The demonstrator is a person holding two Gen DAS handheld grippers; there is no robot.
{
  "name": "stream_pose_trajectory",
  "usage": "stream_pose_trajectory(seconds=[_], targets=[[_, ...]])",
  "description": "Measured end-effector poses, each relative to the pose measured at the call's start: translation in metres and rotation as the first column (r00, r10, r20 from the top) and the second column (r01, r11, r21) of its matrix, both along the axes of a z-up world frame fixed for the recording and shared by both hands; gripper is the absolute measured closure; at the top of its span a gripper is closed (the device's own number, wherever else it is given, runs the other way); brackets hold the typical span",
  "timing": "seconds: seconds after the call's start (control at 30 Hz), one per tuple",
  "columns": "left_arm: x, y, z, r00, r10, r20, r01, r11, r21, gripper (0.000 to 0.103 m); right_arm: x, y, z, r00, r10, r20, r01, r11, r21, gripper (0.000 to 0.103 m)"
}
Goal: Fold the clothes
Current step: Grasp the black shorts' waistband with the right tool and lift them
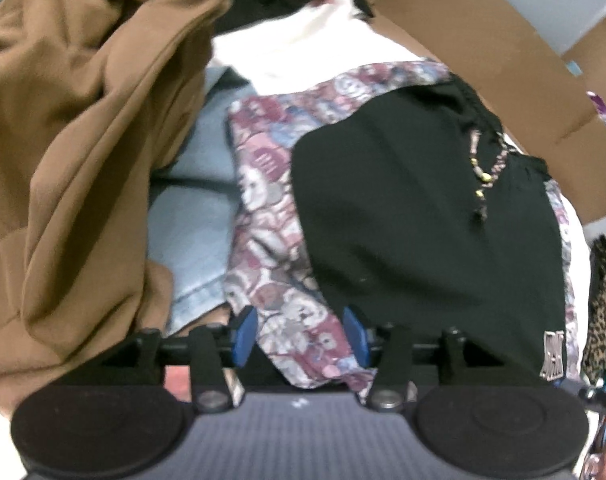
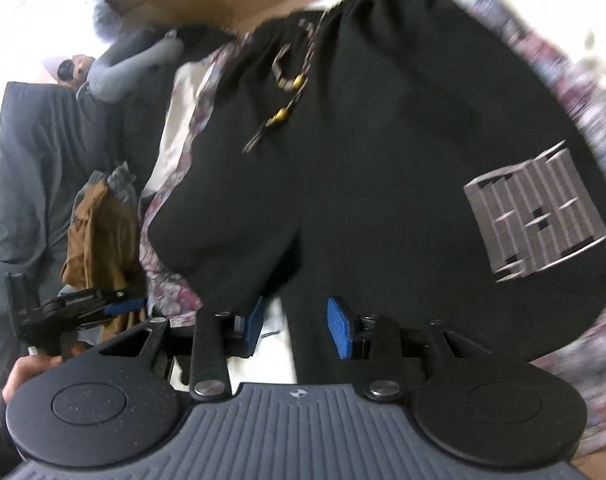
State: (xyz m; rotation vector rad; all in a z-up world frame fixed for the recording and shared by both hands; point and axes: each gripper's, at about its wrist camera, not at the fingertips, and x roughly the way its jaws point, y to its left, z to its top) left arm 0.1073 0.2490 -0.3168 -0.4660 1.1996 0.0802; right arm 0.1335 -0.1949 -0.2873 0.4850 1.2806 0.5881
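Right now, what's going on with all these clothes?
A person is folding laundry with a handheld gripper in each hand. Black shorts with a beaded drawstring lie on a patterned cloth, beside a brown garment and a cardboard box. The left gripper hangs over the patterned cloth and the right gripper over the edge of the shorts. The fingers of both stand apart, gripping nothing.

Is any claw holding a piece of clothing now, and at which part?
Nothing is held. The left claw stands open above the patterned cloth; the right claw stands open at the black shorts.
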Motion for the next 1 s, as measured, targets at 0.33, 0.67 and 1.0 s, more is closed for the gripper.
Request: stream_pose_trajectory(seconds=[0.33,0.67,1.0], targets=[[-0.012,0.022,-0.029,0.995,0.092,-0.026,-0.093,0.993,-0.065,0.048,-0.031,0.072,-0.029,0.99,-0.1,-0.102,0.112,0.987,0.115,0.052],[-0.016,0.031,-0.049,0.988,0.156,0.022,-0.152,0.98,-0.129,0.036,-0.075,0.094,-0.078,0.853,-0.35,-0.388,0.447,0.873,0.195,0.044],[-0.018,0.034,-0.043,0.991,0.114,0.075,-0.094,0.968,-0.232,0.095,-0.097,0.127,-0.104,0.815,-0.371,-0.445,0.511,0.823,0.248,0.04]])
